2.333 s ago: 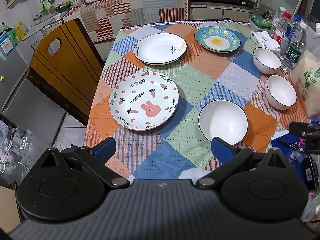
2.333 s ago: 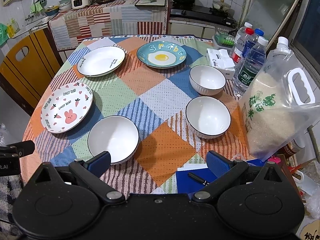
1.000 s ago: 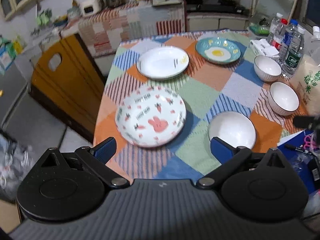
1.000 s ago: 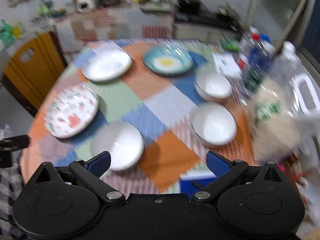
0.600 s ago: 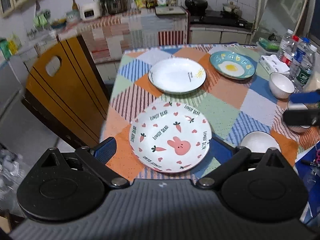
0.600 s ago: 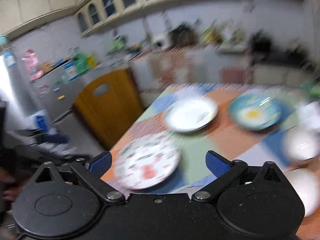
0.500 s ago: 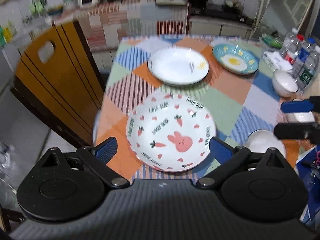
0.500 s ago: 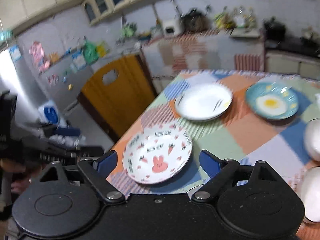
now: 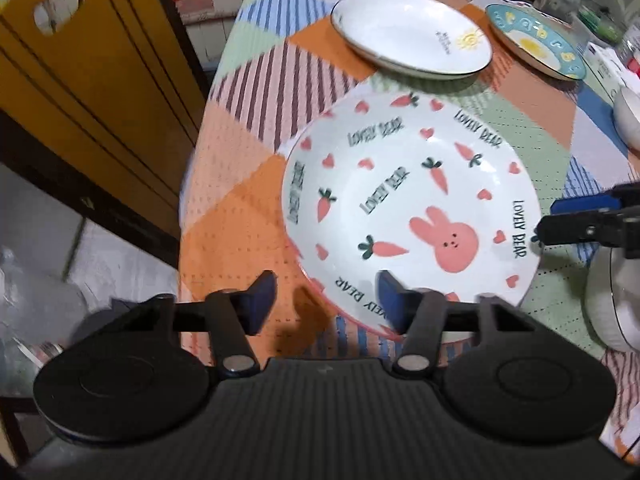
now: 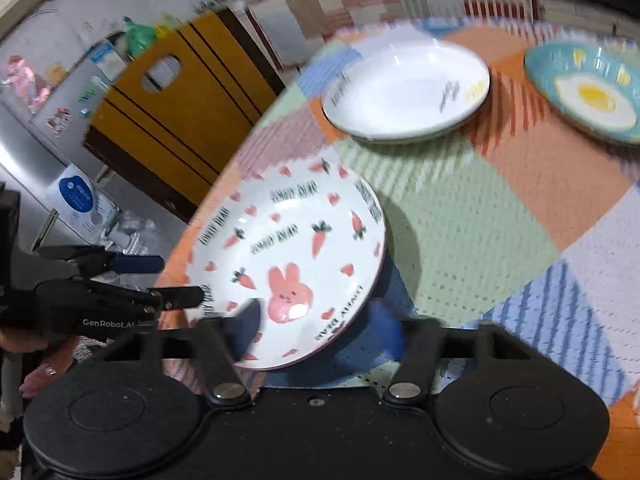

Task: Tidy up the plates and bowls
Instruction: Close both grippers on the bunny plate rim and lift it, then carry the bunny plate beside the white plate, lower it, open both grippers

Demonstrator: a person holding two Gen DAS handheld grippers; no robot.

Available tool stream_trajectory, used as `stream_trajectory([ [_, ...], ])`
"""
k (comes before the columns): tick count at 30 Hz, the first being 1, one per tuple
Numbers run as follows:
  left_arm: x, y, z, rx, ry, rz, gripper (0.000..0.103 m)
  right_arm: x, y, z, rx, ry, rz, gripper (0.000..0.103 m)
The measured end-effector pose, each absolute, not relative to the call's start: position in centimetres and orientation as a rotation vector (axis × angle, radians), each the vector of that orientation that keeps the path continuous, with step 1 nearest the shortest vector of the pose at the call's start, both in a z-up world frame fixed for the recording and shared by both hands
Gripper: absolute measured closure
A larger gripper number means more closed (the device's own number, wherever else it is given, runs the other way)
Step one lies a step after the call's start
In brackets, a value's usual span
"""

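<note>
1. Bunny plate (image 9: 408,216) is seen on the tabletop (image 9: 240,208), near its edge.
2. Left gripper (image 9: 326,300) fingers: closing around the plate's rim, not yet pressed.
3. Right gripper (image 10: 316,320) fingers: likewise closing around the opposite rim.

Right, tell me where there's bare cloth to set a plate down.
Free: the green and orange patches between the bunny plate, the white sun plate and the fried-egg plate; also the striped corner left of the bunny plate. Crowded: around the bunny plate's rim, where both hand-held grippers are closing in.
</note>
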State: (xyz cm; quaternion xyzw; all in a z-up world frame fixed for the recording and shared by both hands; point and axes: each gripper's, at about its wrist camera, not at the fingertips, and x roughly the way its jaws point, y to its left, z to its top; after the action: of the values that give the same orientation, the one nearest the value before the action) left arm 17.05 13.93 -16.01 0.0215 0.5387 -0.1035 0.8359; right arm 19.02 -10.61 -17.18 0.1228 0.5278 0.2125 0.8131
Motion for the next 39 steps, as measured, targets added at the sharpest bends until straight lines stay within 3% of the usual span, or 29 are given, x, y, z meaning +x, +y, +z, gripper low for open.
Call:
stream_trajectory([
  [10,19.2,14.6,-17.6,0.029,1.166,-0.280,0.056,21.8,-11.7,-20.1,0.351,1.215,0.385,0.055],
  [11,19.4,14.8,-17.9,0.008,1.174,-0.279,0.061,21.8,-11.7,-20.2,0.357,1.202,0.392,0.058],
  [13,19.6,15.3,-18.2,-0.055,1.179,-0.300,0.072,22.0,-11.6,-20.6,0.364,1.205,0.426,0.088],
  [24,20.0,15.6,-17.4,-0.171,1.210,-0.287,0.078,22.4,-12.2,-19.4,0.284,1.166,0.522,0.088],
  [39,20.6,5.6,-11.2,-0.057,1.056,-0.440,0.078,21.0,-21.8,-13.1,0.285,1.023,0.444,0.087],
])
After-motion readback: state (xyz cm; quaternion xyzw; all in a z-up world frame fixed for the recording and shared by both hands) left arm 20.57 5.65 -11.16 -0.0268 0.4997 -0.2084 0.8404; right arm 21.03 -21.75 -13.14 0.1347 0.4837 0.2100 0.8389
